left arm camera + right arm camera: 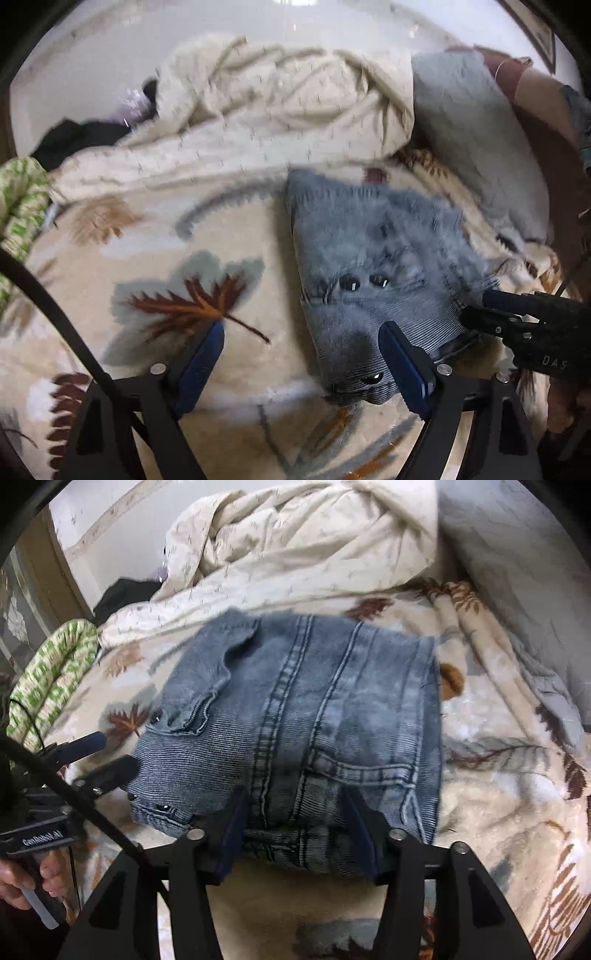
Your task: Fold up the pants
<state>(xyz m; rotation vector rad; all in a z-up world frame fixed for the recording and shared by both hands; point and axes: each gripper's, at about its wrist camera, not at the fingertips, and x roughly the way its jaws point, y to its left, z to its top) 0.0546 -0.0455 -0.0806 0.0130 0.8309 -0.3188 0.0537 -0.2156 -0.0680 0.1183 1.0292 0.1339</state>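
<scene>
One pair of jeans (306, 716), two grippers, both jaws parted.

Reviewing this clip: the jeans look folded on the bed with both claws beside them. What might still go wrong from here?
1. The right claw straddles the near edge of the folded jeans with its pads apart; pulling back carelessly could drag the top layer and open the fold.
2. The left claw has one finger over the buttoned waistband corner, which may snag.
3. The leaf-patterned blanket is soft and uneven, so the stack may slump.
</scene>
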